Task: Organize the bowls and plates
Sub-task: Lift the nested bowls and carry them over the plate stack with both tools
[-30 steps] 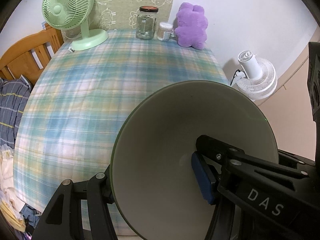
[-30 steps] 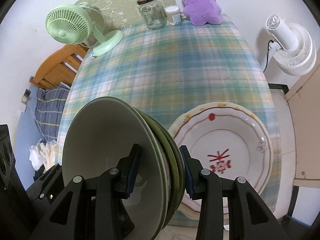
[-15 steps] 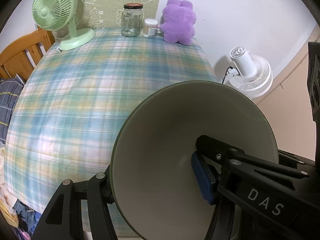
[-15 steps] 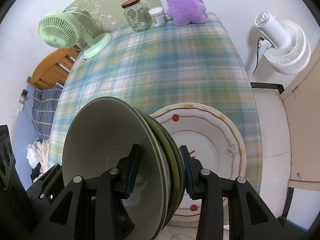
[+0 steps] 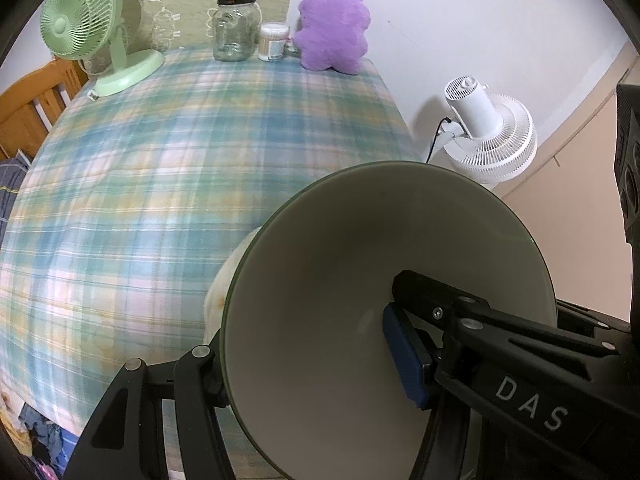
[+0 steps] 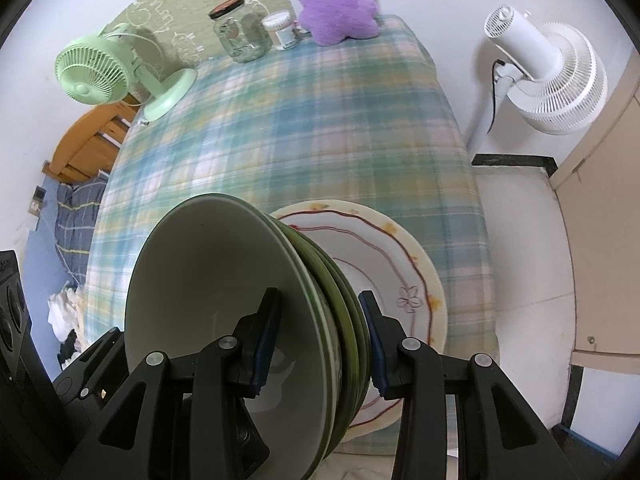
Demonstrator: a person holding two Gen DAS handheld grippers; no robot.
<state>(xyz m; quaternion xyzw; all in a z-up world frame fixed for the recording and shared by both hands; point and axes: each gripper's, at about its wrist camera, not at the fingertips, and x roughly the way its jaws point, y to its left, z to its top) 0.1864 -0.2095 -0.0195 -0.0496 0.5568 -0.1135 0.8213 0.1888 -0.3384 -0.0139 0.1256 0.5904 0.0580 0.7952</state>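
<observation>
While both grippers clamp the same nested stack of green bowls (image 6: pixel 224 304) from opposite sides, the right gripper (image 6: pixel 318 340) has one pad inside the top bowl and one against the stack's outside, jaws partly apart. The left gripper (image 5: pixel 308 360) grips likewise, one blue pad inside. The stack is carried on edge above the counter (image 6: pixel 320 120), over a white plate (image 6: pixel 384 264) with red patterning near the counter's front edge. A green fan (image 5: pixel 80 32), jar (image 5: pixel 234 28) and purple plush (image 5: pixel 332 32) stand at the far end.
</observation>
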